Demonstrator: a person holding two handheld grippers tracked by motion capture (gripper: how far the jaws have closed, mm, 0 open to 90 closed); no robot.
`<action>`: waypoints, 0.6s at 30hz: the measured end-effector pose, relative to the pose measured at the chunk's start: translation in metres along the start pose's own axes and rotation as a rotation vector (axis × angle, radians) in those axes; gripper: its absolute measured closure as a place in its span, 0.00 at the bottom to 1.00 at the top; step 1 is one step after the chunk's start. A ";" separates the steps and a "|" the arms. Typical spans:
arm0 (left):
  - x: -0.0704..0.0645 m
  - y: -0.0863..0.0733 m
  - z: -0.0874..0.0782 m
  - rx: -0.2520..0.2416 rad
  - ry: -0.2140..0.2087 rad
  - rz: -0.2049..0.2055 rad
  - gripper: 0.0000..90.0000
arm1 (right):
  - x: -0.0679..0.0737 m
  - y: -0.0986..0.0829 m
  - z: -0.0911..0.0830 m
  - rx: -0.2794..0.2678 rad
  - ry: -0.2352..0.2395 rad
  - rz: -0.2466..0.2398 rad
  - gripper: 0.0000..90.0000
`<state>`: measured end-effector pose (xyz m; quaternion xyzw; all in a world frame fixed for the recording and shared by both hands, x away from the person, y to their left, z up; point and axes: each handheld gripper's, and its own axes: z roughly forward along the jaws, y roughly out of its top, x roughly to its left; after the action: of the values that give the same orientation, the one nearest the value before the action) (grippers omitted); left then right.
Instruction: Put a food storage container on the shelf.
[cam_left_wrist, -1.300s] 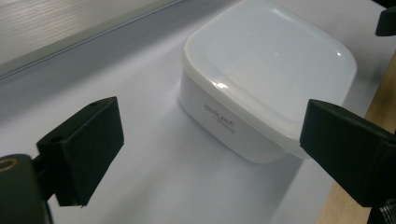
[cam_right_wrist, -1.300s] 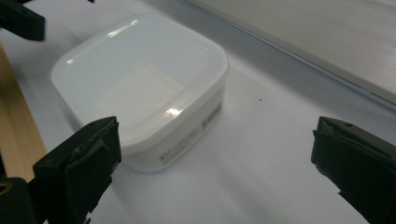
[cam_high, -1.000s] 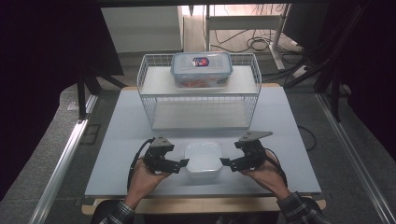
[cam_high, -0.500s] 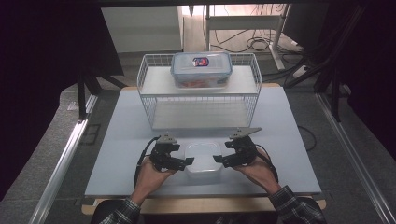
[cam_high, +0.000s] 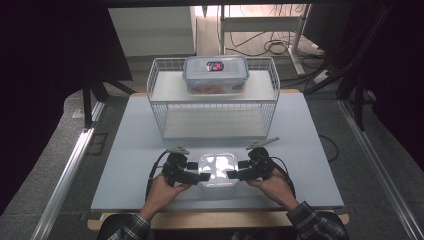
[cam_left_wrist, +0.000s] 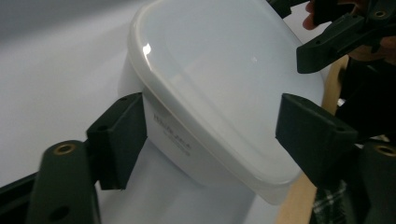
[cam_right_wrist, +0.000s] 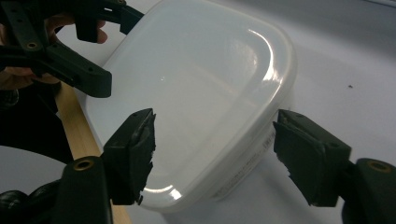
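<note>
The white container (cam_high: 218, 170) lies on the bench (cam_high: 125, 165) near its front edge, between both claws. The left claw (cam_left_wrist: 210, 135) and right claw (cam_right_wrist: 219, 154) are released, jaws spread around its ends. Not yet gripped; the wire rack (cam_high: 215, 107) waits behind.

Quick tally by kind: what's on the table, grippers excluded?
Lidded plastic boxes: 2 — white box between the grippers, clear box on top of the rack.
Wire racks: 1 — white rack.
Total: 3
</note>
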<state>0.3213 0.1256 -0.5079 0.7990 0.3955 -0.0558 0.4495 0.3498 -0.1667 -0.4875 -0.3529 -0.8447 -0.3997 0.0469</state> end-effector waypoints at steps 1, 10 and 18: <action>-0.001 -0.001 -0.002 -0.004 0.006 -0.010 0.33 | 0.001 0.000 -0.002 -0.001 -0.008 0.005 0.42; -0.005 -0.002 -0.013 -0.091 0.047 -0.026 0.68 | -0.002 -0.005 -0.019 -0.051 -0.006 0.133 0.72; -0.009 -0.003 -0.014 -0.148 0.098 -0.071 0.76 | 0.001 -0.006 -0.021 -0.117 -0.046 0.160 0.79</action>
<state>0.3095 0.1314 -0.4975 0.7511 0.4478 -0.0033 0.4851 0.3411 -0.1839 -0.4764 -0.4303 -0.7898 -0.4354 0.0386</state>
